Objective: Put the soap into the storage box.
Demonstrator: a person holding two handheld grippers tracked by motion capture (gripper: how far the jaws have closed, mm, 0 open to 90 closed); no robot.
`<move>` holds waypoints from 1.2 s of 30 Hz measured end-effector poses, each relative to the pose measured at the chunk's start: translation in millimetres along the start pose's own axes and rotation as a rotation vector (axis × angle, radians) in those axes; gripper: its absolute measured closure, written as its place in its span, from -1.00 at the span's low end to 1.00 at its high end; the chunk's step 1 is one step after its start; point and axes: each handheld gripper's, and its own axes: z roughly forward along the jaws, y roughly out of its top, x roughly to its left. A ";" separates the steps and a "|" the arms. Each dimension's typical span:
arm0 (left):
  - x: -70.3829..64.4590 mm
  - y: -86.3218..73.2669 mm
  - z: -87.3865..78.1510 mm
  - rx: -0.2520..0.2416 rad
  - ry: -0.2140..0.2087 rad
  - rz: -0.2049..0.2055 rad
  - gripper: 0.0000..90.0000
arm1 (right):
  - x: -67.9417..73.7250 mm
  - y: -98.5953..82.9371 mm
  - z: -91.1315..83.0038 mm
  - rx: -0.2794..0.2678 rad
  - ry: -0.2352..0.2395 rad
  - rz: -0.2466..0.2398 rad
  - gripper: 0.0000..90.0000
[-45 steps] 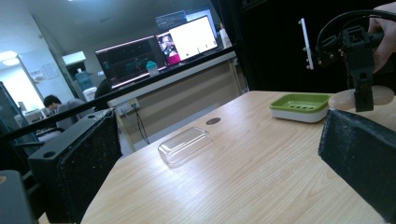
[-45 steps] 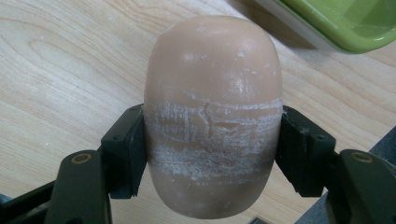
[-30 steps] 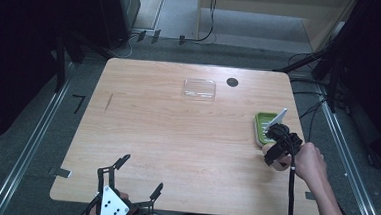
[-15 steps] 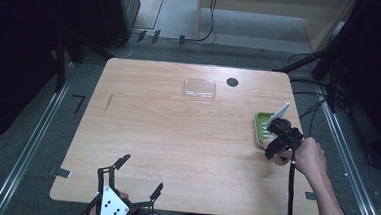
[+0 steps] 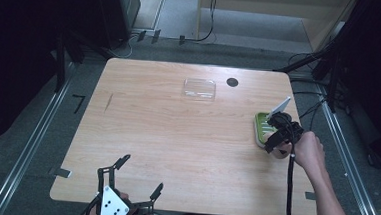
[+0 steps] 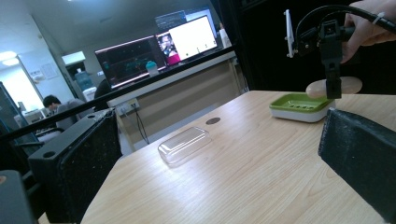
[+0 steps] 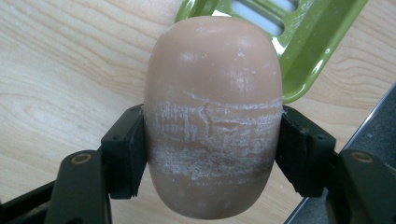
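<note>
A beige oval soap bar (image 7: pixel 212 116) is clamped across its middle by my right gripper (image 7: pixel 212 154), whose jaws press on both its sides. It hangs just over the near edge of a green soap dish (image 7: pixel 303 46). In the high view my right gripper (image 5: pixel 277 139) sits at the table's right side, over that dish (image 5: pixel 260 128). The left gripper view has the soap (image 6: pixel 350 85) above the dish (image 6: pixel 299 105). My left gripper (image 5: pixel 142 173) stands open at the table's near left edge, nothing between its jaws.
A clear plastic lid (image 5: pixel 199 88) lies at the far middle of the wooden table (image 5: pixel 176 136), with a round black hole (image 5: pixel 232 82) just right of it. A cable trails from the right gripper along the person's forearm (image 5: pixel 323 196).
My right gripper, with the soap in it, has moved a little away from the person, toward the green dish. The left gripper has stayed put.
</note>
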 end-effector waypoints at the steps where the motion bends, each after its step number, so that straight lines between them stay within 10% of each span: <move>1: 0.0 0.0 -0.1 0.001 0.001 0.000 -1.00 | -0.8 1.2 -0.1 0.000 0.001 0.001 -0.26; 36: 0.5 -0.2 -0.3 0.004 0.001 0.002 -1.00 | -11.5 38.0 7.8 -0.063 0.030 0.067 -0.26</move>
